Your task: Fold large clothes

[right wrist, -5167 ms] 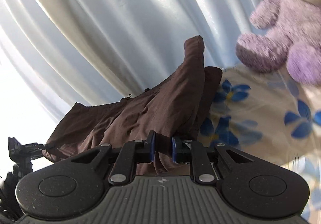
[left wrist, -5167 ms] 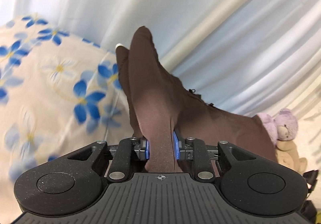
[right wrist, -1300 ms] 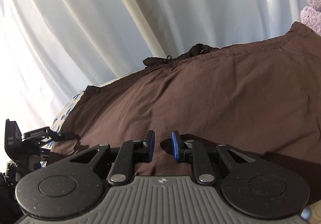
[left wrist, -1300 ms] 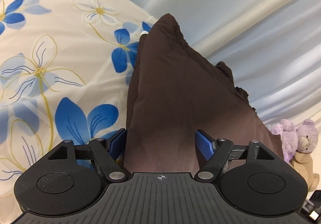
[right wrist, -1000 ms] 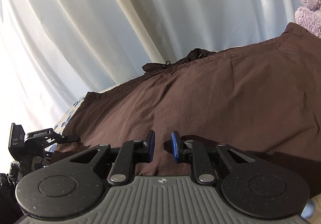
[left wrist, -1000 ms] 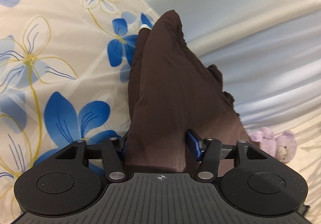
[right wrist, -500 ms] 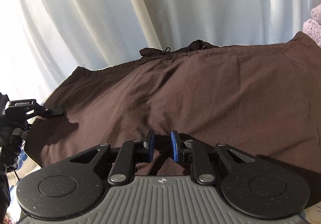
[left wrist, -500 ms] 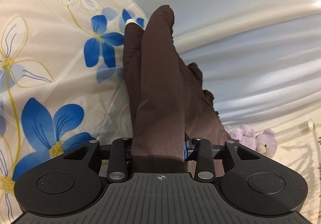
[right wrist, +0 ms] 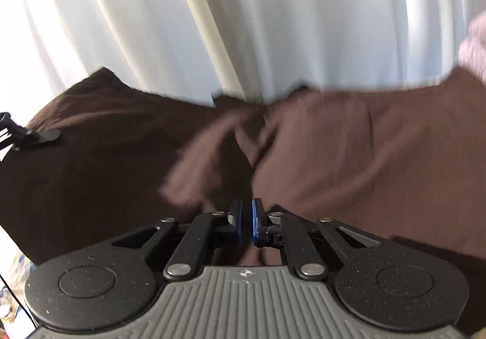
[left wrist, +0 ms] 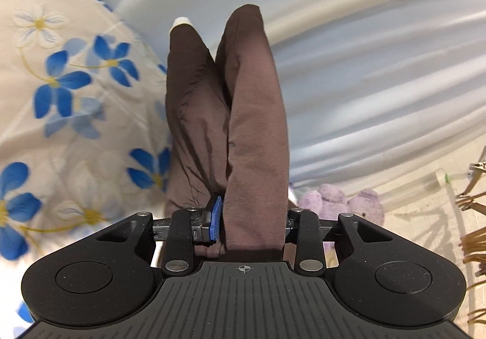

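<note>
1. My left tongs [left wrist: 247, 225] are pinching a thick fold of the dark brown cotton garment [left wrist: 243, 126]. Only the left blue pad [left wrist: 215, 219] shows; the right one is hidden behind cloth.
2. My right tongs [right wrist: 246, 222] are pressed nearly together on a pinch of the same garment [right wrist: 349, 163]. The view is blurred, so I judge a grip but can't confirm how much cloth is caught.
3. The garment hangs from both tongs over the cream bed sheet with blue flowers [left wrist: 70, 114], in front of the pale blue-white curtain [left wrist: 364, 50].
4. Risks, as I judge them:
   - The right pinch looks thin, so a pull could slip it free and drop that side.
   - The left bunch is bulky; layers may slide unevenly and skew the fold.
   - The loose cloth bunched at the far edge [right wrist: 240, 123] could get folded inside as a lump.
5. Count:
   - one garment;
   - two tongs;
   - two hanging lobes of cloth in the left view;
   - one white label tip [left wrist: 181, 21];
   - two purple plush toys [left wrist: 340, 202], near right;
   - one black clip-like arm [right wrist: 33, 135] at far left.
</note>
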A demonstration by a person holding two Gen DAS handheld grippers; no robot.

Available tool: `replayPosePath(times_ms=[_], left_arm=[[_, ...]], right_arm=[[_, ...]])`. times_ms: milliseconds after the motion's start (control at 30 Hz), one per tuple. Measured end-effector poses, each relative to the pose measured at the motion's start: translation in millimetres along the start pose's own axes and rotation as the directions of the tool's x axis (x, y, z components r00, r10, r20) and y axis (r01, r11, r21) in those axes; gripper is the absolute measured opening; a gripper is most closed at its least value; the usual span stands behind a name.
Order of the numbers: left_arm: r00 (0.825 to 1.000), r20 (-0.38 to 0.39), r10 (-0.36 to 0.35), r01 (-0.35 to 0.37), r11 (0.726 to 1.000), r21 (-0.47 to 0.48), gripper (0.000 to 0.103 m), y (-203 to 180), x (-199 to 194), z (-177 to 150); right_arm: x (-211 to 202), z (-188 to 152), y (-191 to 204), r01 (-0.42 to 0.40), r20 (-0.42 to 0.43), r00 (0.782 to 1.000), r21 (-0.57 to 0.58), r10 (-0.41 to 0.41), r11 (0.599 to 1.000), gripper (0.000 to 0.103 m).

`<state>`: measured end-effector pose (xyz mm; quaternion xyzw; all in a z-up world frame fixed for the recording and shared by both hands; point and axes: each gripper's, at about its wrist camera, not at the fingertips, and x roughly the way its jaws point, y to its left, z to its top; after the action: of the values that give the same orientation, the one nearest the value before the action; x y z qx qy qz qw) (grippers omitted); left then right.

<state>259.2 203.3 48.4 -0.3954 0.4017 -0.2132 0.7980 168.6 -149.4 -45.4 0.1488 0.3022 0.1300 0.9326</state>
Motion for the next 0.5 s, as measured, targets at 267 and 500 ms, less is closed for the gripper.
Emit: replayPosePath(times_ms=[267,500], left_arm=[[0.996,-0.091,-0.019,0.032,0.988,0.153,0.046,-72,89,-39],[0.993,-0.09,-0.07,0.087,0.976,0.201,0.07,-65,149,-86]], right_arm=[[26,-13,-42,-0.154,-0.12,0.974,0.274,0.192,0.949,0.002],[-9,-28,-79,-0.236,-0.031,0.962,0.398,0.27,0.887,0.002]])
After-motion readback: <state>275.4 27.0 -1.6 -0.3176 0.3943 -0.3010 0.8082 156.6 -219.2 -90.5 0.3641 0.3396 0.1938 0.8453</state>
